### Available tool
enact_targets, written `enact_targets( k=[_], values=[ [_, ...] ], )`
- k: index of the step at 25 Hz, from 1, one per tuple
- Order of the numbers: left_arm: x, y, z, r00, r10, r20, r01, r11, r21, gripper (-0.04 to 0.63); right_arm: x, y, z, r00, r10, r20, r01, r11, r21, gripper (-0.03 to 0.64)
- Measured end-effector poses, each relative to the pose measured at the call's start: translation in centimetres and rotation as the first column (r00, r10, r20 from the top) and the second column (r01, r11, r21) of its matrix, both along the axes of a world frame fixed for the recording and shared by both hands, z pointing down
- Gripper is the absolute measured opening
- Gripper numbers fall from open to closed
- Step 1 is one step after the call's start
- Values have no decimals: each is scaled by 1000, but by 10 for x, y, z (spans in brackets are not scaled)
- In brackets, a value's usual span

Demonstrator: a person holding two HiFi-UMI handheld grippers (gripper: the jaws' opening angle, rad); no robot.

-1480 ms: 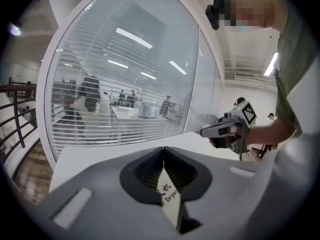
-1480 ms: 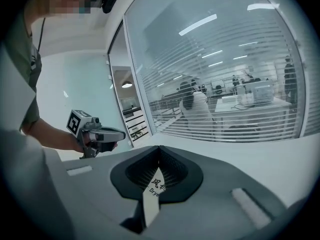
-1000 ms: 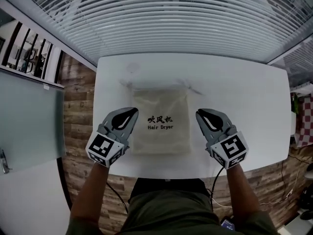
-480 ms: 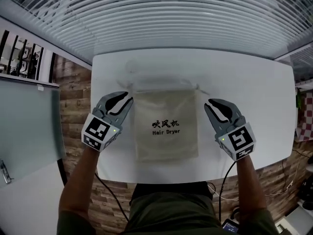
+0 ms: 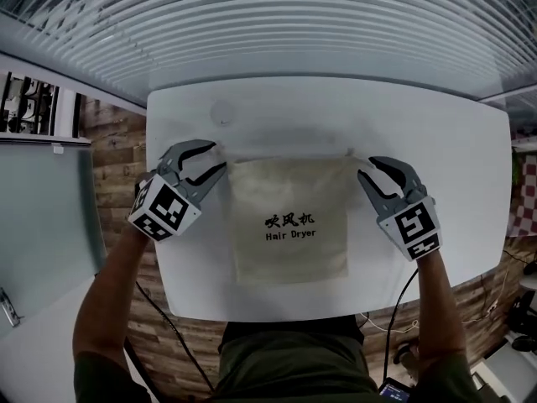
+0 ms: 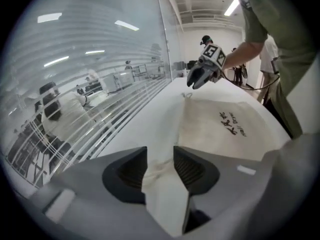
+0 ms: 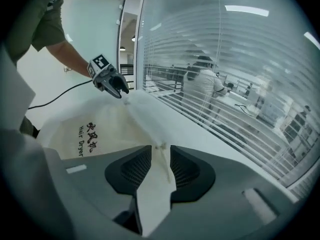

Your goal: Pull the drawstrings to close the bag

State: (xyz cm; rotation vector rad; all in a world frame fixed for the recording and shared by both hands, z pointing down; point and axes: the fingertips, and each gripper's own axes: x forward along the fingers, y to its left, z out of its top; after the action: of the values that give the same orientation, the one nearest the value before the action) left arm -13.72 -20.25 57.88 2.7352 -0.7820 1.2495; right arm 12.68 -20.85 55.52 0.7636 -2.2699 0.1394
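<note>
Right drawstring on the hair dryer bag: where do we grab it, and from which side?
Probably best to take the right drawstring at its knotted free end, just outside the far right corner of the bag, coming in from the right, low along the table. The cord lies flat there, trailing outward. The right gripper straddles it, jaws opening.

Right gripper (image 7: pixel 160 151): jaws opening, with a gap between the pads. The thin drawstring (image 7: pixel 162 159) lies in the gap, not pinched. Cream bag (image 7: pixel 107 129) lies flat on the white table (image 7: pixel 210 134), black print facing up. Left gripper (image 7: pixel 121 91) is at the bag's far corner.
</note>
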Motion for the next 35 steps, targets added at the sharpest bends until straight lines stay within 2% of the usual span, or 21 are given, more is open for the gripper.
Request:
enact_targets(
  k=[4, 12, 15, 19, 26, 31, 33, 35],
  values=[
    [1, -5, 11, 992, 105, 65, -105, 994, 0, 150, 2, -6, 22, 996, -51, -79, 50, 999, -13, 115],
    [1, -6, 24, 947, 280, 157, -276, 960, -49, 150, -5, -9, 42, 971, -181, -158, 174, 983, -60, 115],
    [2, -2, 30, 914, 359, 190, -349, 933, -86, 150, -7, -10, 45, 963, -218, -159, 209, 975, -74, 115],
    [-2, 5, 36, 855, 459, 242, -436, 888, -144, 150, -8, -10, 49, 950, -268, -161, 255, 962, -99, 115],
    [-3, 7, 38, 778, 552, 300, -526, 833, -172, 150, -10, -6, 60, 925, -348, -155, 325, 933, -158, 114],
    [-2, 15, 43, 694, 630, 350, -601, 774, -200, 106, -11, -8, 61, 893, -420, -160, 386, 899, -207, 112],
    [-3, 18, 43, 678, 644, 354, -615, 761, -208, 74, -12, -9, 60, 878, -449, -167, 408, 883, -234, 110],
    [-4, 20, 43, 680, 644, 351, -613, 762, -208, 54, -13, -9, 59, 866, -470, -170, 424, 871, -249, 109]
  ],
)
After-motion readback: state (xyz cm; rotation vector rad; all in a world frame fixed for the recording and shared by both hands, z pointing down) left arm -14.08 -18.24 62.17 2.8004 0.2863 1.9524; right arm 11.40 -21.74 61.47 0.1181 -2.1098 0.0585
